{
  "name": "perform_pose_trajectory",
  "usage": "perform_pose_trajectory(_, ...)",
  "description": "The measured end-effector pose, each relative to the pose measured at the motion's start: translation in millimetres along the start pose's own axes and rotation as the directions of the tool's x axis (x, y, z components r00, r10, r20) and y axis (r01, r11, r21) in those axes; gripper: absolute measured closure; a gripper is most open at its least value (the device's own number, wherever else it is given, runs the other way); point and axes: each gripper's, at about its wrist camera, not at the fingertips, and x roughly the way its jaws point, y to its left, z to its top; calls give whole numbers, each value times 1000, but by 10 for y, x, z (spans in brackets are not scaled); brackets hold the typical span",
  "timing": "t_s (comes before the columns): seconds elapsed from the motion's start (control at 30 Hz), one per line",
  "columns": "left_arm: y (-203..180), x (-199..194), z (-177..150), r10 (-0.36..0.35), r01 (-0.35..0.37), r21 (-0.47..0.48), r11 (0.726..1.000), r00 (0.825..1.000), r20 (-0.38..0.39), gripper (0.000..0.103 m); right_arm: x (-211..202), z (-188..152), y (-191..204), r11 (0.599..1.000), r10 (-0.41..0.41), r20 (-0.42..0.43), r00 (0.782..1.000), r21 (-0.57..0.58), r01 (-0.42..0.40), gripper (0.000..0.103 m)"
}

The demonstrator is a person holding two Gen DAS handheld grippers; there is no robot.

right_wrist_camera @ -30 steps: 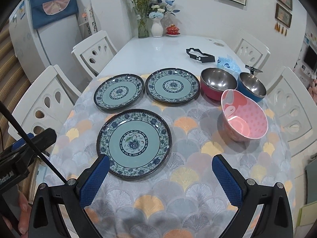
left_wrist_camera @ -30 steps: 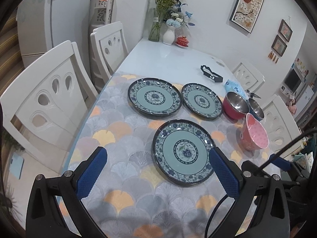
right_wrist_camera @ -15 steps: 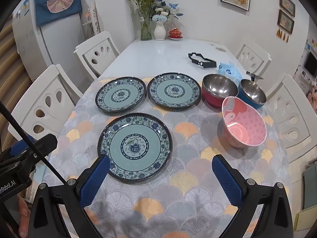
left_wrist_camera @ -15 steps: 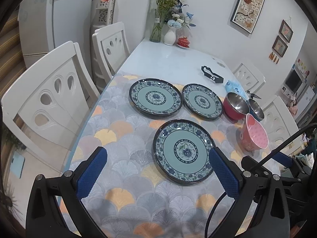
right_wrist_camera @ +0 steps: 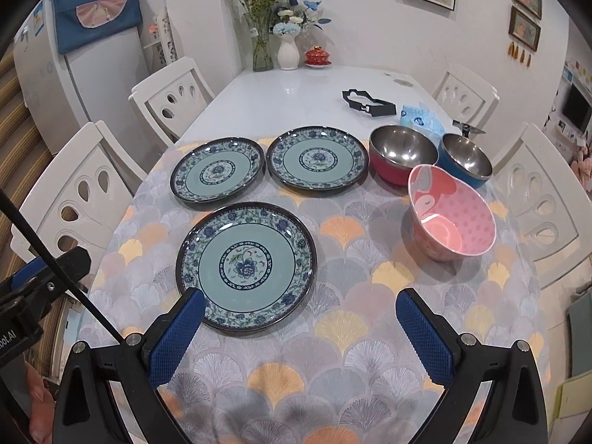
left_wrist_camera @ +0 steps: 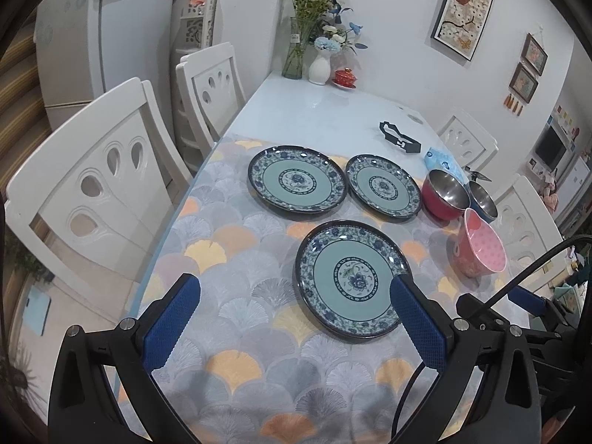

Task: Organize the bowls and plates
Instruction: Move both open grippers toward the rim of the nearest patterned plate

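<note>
Three blue-and-teal floral plates lie flat on the patterned cloth: the near plate (left_wrist_camera: pixel 351 277) (right_wrist_camera: pixel 246 264), the far-left plate (left_wrist_camera: pixel 298 182) (right_wrist_camera: pixel 217 174) and the far-right plate (left_wrist_camera: pixel 384 191) (right_wrist_camera: pixel 317 158). To their right stand a red steel-lined bowl (right_wrist_camera: pixel 402 154) (left_wrist_camera: pixel 444 194), a blue steel-lined bowl (right_wrist_camera: pixel 465 160) (left_wrist_camera: pixel 483 201) and a tilted pink dotted bowl (right_wrist_camera: pixel 451 218) (left_wrist_camera: pixel 480 248). My left gripper (left_wrist_camera: pixel 296 303) is open, hovering near the near plate's front-left. My right gripper (right_wrist_camera: pixel 301 320) is open over the cloth in front of the near plate. Both hold nothing.
White chairs (left_wrist_camera: pixel 100 181) (right_wrist_camera: pixel 544 199) flank the table (right_wrist_camera: pixel 296 92). At the far end stand a glass vase with flowers (right_wrist_camera: pixel 262 50), a white vase (right_wrist_camera: pixel 288 53) and a red lidded cup (right_wrist_camera: pixel 317 55). A black frame (right_wrist_camera: pixel 370 103) and blue packet (right_wrist_camera: pixel 421 116) lie behind the bowls.
Both views have drawn back and tilted slightly, so the plates and bowls sit a little lower in frame. No object on the table has moved; both grippers stayed open.
</note>
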Motion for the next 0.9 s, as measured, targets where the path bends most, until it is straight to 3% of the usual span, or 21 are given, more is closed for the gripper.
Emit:
perform_pose_trajectory(0.53, 87, 34, 55, 23, -23, 8, 1000, 1000, 11, 1, 113, 13, -132, 999, 7, -19, 1000, 52, -6, 1)
perform_pose_trajectory(0.9, 126, 20, 125, 27, -27, 0, 1000, 999, 32, 1, 67, 148, -60, 999, -25, -7, 1000, 21, 26, 3)
